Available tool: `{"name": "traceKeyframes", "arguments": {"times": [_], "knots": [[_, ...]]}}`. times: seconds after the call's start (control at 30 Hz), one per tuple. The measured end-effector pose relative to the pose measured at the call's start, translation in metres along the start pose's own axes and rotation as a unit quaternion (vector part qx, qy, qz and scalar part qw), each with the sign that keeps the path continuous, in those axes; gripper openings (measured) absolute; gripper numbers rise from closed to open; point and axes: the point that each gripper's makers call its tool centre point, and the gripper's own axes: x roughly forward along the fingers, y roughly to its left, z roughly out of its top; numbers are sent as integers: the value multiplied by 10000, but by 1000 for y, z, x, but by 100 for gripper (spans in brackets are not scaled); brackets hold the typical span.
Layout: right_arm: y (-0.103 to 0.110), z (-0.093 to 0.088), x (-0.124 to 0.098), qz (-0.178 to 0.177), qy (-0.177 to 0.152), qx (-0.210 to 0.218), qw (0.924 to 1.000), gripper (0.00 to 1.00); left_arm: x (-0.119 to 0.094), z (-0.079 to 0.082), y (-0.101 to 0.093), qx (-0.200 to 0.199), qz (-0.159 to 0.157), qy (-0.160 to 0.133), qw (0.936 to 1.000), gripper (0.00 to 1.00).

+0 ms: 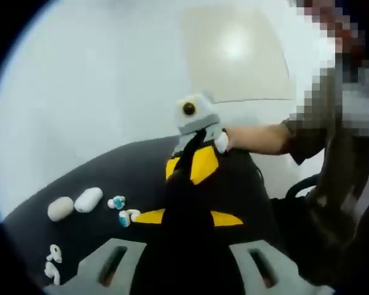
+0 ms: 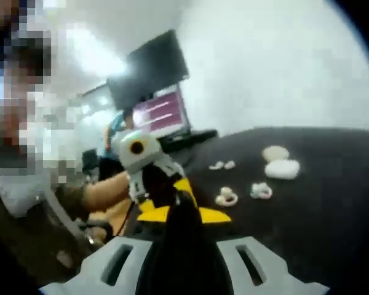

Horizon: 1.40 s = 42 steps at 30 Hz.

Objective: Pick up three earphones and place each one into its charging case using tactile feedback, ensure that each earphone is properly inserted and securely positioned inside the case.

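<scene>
L gripper view, near to far: L gripper [image 1: 186, 178] jaws shut together, nothing between them. On black table [image 1: 98, 172]: earphone pair [image 1: 53, 263] at the near edge, two blue-tipped earphones [image 1: 123, 210] further in, then two white cases [image 1: 75, 204] side by side, lids closed. R gripper [image 1: 200, 132] beyond, tips meeting L's; can't tell if it's open.

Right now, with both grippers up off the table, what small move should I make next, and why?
Probably lower the left gripper toward the nearest earphone and open its jaws on the way. Both grippers hang above the black table with nothing visibly held, jaws apparently together, while the earphones and the two white cases lie untouched. Whether the cases are open is too blurred to tell.
</scene>
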Motion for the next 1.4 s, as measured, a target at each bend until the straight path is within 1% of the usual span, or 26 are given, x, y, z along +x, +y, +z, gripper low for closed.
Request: {"name": "traceKeyframes", "arguments": {"times": [0.07, 0.13, 0.17, 0.2, 0.3, 0.37, 0.43, 0.5, 0.57, 0.6, 0.63, 0.67, 0.7, 0.73, 0.77, 0.83, 0.9, 0.97, 1.07, 1.1, 1.17, 1.23, 1.27, 1.33, 1.37, 1.4], "knots": [[-2, 0, 2, 72, 99, 629, 9979, 18, 0, 3, 3, 276, 132, -80, 9995, 34], [-7, -3, 5, 50, 268, 1417, 9895, 18, 0, 5, 6, 449, 260, -144, 9986, 38], [-6, -6, 6, 183, 389, 1652, 9853, 18, 0, 6, 8, 545, 331, -171, 9978, 40], [-7, -7, 7, 172, 437, 1802, 9825, 18, -1, 7, 9, 595, 383, -199, 9973, 42], [0, -10, 9, 264, 468, 1667, 9845, 18, 1, 6, 11, 684, 443, -201, 9965, 41], [4, -12, 10, 334, 528, 1708, 9833, 18, 1, 6, 10, 739, 389, -208, 9963, 38], [4, -13, 9, 410, 592, 1847, 9802, 18, 2, 5, 8, 722, 327, -192, 9967, 35], [5, -15, 10, 445, 678, 2101, 9743, 18, 3, 5, 8, 737, 305, -185, 9966, 35], [4, -16, 11, 493, 698, 2162, 9726, 18, 3, 5, 7, 767, 295, -194, 9964, 34], [5, -16, 11, 497, 679, 2101, 9741, 18, 3, 5, 7, 779, 277, -197, 9964, 33], [4, -15, 13, 489, 615, 1884, 9789, 18, 4, 4, 7, 760, 270, -193, 9966, 33], [1, -13, 12, 405, 529, 1527, 9860, 19, 4, 4, 7, 753, 266, -191, 9966, 33], [-2, -12, 11, 269, 424, 1041, 9933, 20, 5, 3, 7, 709, 263, -182, 9970, 33], [-3, -11, 10, 154, 330, 577, 9977, 22, 5, 3, 7, 671, 249, -167, 9973, 31], [-3, -11, 9, 82, 256, 175, 9995, 24, 5, 3, 6, 663, 228, -158, 9974, 30], [-1, -10, 5, 22, 170, -598, 9981, 25, 6, 3, 5, 701, 192, -164, 9972, 30], [0, -7, 3, -2, 78, -1086, 9941, 26, 7, 3, 5, 676, 183, -169, 9974, 30], [4, -9, 2, 71, 120, -1292, 9915, 31, 7, 3, 6, 644, 177, -163, 9976, 30], [3, -8, 0, 105, 103, -1259, 9919, 33, 6, 4, 7, 496, 131, -167, 9985, 31], [1, -7, 0, 77, 92, -1276, 9917, 33, 5, 6, 8, 396, 121, -240, 9989, 32], [-2, -4, -3, 24, 59, -1269, 9919, 33, -1, 19, 12, 94, 160, -605, 9980, 33], [-3, 0, -5, 9, -45, -1116, 9937, 33, -13, 34, 22, -225, 292, -1109, 9931, 33], [-6, 4, -7, -29, -144, -999, 9949, 33, -18, 40, 26, -347, 343, -1295, 9904, 33], [-8, 12, -12, -102, -363, -1089, 9933, 32, -35, 56, 42, -768, 542, -1926, 9768, 33], [-8, 12, -13, -114, -389, -1154, 9925, 32, -45, 63, 50, -948, 692, -2233, 9677, 32], [-7, 12, -13, -125, -386, -1208, 9918, 32, -59, 72, 61, -1116, 883, -2627, 9543, 31]]}}
